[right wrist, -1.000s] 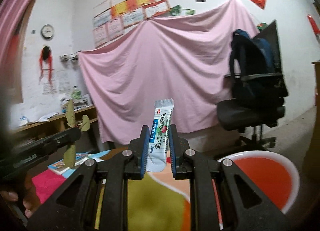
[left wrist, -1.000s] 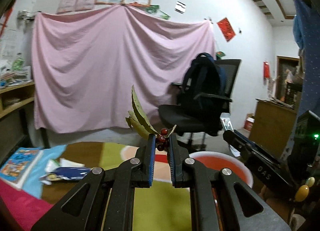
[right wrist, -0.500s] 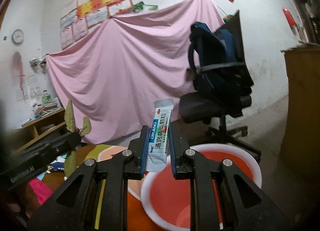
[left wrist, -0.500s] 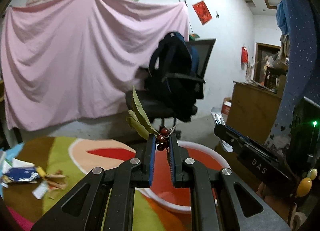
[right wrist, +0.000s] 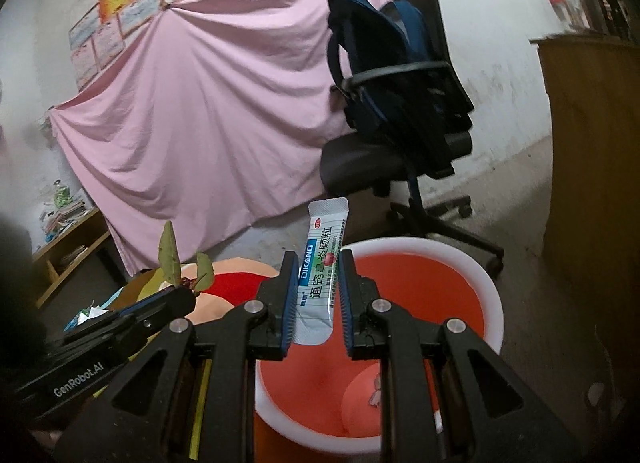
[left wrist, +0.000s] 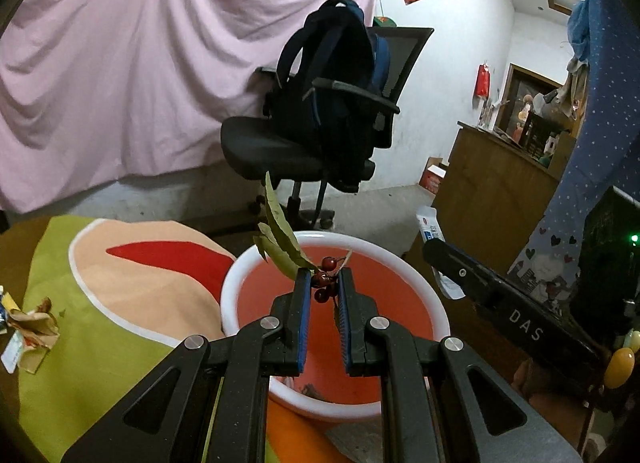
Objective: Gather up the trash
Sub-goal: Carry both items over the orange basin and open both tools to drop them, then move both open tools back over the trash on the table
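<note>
A red basin with a white rim (left wrist: 240,275) (right wrist: 492,303) stands below both grippers. My left gripper (left wrist: 323,283) is shut on a sprig of dry green leaves and red berries (left wrist: 280,239), held above the basin. My right gripper (right wrist: 319,275) holds a white and blue sachet (right wrist: 320,271) upright over the basin; its jaws look slightly parted, with the sachet against the left pad. The right gripper and sachet also show in the left wrist view (left wrist: 430,227). The left gripper with the sprig shows in the right wrist view (right wrist: 176,263).
A table with a green, peach and red cloth (left wrist: 100,303) lies to the left, with crumpled brown paper and wrappers (left wrist: 30,327) on it. A black office chair with a dark backpack (left wrist: 328,103) stands behind the basin. A wooden cabinet (left wrist: 488,191) is at right.
Both grippers have swung right from over the table to above the red basin and tilted down. The right gripper's jaws look a little wider around the sachet.
</note>
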Tool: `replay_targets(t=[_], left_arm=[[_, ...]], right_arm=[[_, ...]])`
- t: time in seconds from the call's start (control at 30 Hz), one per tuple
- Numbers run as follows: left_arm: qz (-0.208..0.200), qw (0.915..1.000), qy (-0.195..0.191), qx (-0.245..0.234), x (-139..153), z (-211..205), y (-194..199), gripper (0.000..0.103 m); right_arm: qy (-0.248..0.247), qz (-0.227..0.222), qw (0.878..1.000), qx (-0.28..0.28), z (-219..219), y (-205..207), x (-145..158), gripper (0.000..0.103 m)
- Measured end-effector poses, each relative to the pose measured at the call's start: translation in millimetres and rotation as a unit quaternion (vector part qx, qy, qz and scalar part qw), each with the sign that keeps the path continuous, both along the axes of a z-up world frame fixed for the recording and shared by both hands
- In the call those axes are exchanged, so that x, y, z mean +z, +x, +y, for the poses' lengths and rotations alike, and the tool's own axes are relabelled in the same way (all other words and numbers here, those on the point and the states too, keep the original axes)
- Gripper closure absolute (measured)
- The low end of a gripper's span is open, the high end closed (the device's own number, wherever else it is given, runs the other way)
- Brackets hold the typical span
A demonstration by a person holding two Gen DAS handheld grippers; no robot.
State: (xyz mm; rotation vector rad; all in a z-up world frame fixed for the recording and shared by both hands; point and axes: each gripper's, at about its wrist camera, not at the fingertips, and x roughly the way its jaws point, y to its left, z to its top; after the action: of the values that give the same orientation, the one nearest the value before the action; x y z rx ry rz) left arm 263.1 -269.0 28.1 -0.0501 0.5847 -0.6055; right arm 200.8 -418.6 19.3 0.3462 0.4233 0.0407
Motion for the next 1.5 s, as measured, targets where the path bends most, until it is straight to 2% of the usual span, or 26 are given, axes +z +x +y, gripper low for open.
replay_targets(t=[0.1,0.17,0.23,0.27,0.57,0.67,0.83,0.93,1.1,1.17,1.23,1.27,1.3,1.37,1.43,1.5], left_arm=[[0.008,0.9999,0.009,0.0,-3.3,-0.8,2.2,0.092],[0.014,0.9998,0.016,0.003,-5.0,-3.0,4.4,0.088],[0.022,0.9996,0.015,0.004,-6.0,-2.7,6.1,0.073],[0.023,0.9997,0.01,0.005,-6.7,0.1,4.7,0.071],[0.013,0.9994,-0.007,0.032,2.7,19.5,-0.6,0.07],[-0.002,0.9987,-0.015,0.048,8.5,31.3,-7.4,0.064],[-0.034,0.9953,-0.025,0.087,23.0,59.8,-21.3,0.062],[-0.058,0.9917,-0.027,0.111,31.8,78.4,-33.3,0.054],[-0.09,0.9845,-0.026,0.148,43.8,110.4,-52.7,0.05],[-0.099,0.9808,-0.024,0.167,47.0,125.5,-59.9,0.045],[-0.104,0.9768,-0.025,0.186,49.0,141.3,-66.9,0.035],[-0.108,0.9739,-0.031,0.197,50.4,151.0,-71.3,0.031],[-0.113,0.9707,-0.038,0.209,51.8,160.9,-76.3,0.024],[-0.123,0.9647,-0.046,0.228,53.5,177.0,-85.2,0.017],[-0.137,0.958,-0.051,0.247,55.2,191.9,-93.2,0.003],[-0.155,0.9483,-0.053,0.272,55.4,205.5,-102.4,0.002]], right_arm=[[0.006,0.009,1.0,-0.003,-3.2,2.2,-2.1,0.051],[0.009,0.011,1.0,-0.005,-3.4,1.8,-2.6,0.051],[0.008,0.011,1.0,-0.004,-3.1,1.6,-2.8,0.051],[0.008,0.012,1.0,-0.004,-3.4,1.9,-3.0,0.051],[0.003,0.004,1.0,-0.004,-1.5,0.7,0.1,0.051],[-0.005,-0.013,1.0,-0.003,3.0,-2.8,5.0,0.05],[-0.019,-0.045,0.999,0.001,16.7,-7.7,17.0,0.04],[-0.023,-0.072,0.997,0.007,29.2,-11.6,24.7,0.032],[-0.027,-0.112,0.993,0.022,53.9,-18.2,36.1,0.024],[-0.03,-0.131,0.99,0.029,67.2,-22.6,40.7,0.019],[-0.033,-0.145,0.988,0.031,78.2,-26.2,43.1,0.006],[-0.032,-0.153,0.987,0.034,84.2,-27.3,44.4,0.004],[-0.03,-0.16,0.986,0.039,90.6,-28.5,45.5,0.0],[-0.028,-0.171,0.984,0.045,102.4,-30.0,47.2,0.0],[-0.028,-0.186,0.981,0.053,116.3,-32.0,48.4,0.0],[-0.028,-0.2,0.978,0.059,126.6,-35.0,49.6,0.0]])
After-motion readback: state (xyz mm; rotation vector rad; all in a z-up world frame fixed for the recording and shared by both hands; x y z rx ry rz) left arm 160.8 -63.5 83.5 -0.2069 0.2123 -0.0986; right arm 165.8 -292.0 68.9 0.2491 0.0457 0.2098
